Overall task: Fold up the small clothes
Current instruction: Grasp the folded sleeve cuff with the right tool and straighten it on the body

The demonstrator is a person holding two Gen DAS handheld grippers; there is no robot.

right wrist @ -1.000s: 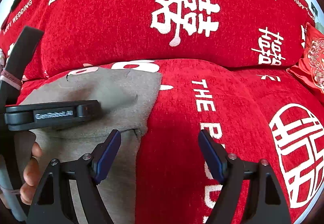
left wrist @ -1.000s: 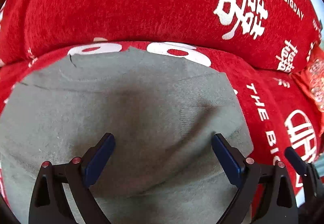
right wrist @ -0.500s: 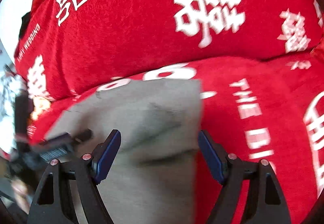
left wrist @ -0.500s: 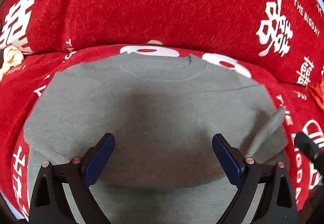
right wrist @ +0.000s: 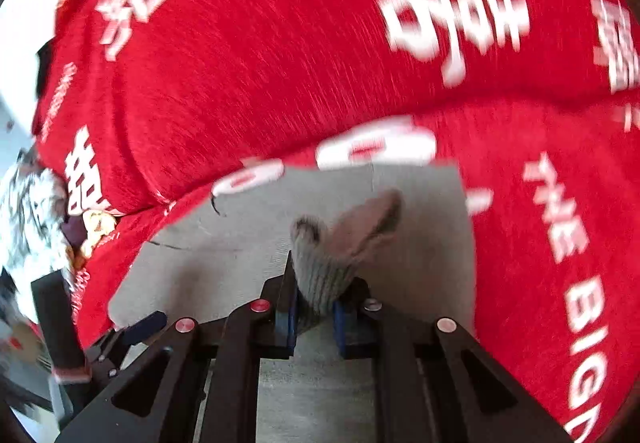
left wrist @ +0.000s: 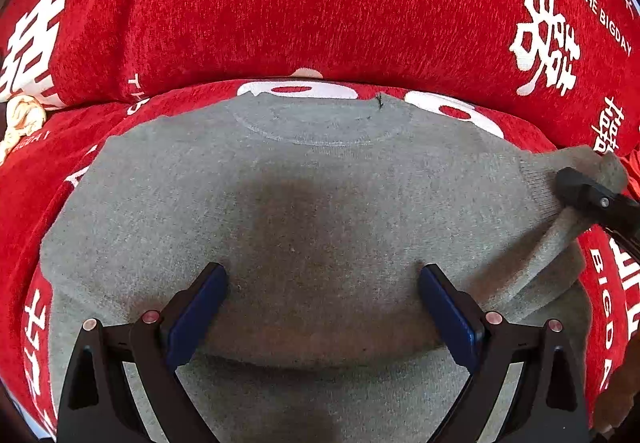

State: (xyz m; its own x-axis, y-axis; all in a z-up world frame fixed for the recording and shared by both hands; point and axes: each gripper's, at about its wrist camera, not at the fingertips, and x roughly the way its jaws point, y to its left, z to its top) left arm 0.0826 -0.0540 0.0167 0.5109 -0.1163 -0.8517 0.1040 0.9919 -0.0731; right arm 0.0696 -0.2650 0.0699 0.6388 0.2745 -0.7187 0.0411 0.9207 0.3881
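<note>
A small grey knit sweater (left wrist: pixel 304 203) lies flat on a red sofa seat, its neckline toward the backrest. My left gripper (left wrist: pixel 322 307) is open and hovers over the sweater's lower middle, holding nothing. My right gripper (right wrist: pixel 314 317) is shut on the sweater's ribbed sleeve cuff (right wrist: pixel 332 267) and holds it lifted above the body of the sweater (right wrist: pixel 420 243). In the left wrist view the right gripper (left wrist: pixel 592 199) shows at the right edge with the grey sleeve (left wrist: pixel 560 239) drawn up to it.
The sofa has a red cover with white characters, and its backrest (left wrist: pixel 320 3) rises just behind the sweater. A pale crumpled item (left wrist: pixel 22 119) lies at the seat's far left. The left gripper (right wrist: pixel 132 331) shows at lower left in the blurred right wrist view.
My right gripper closed on the sleeve cuff and lifted it over the sweater. The left gripper stayed open above the sweater, its view shifting slightly.
</note>
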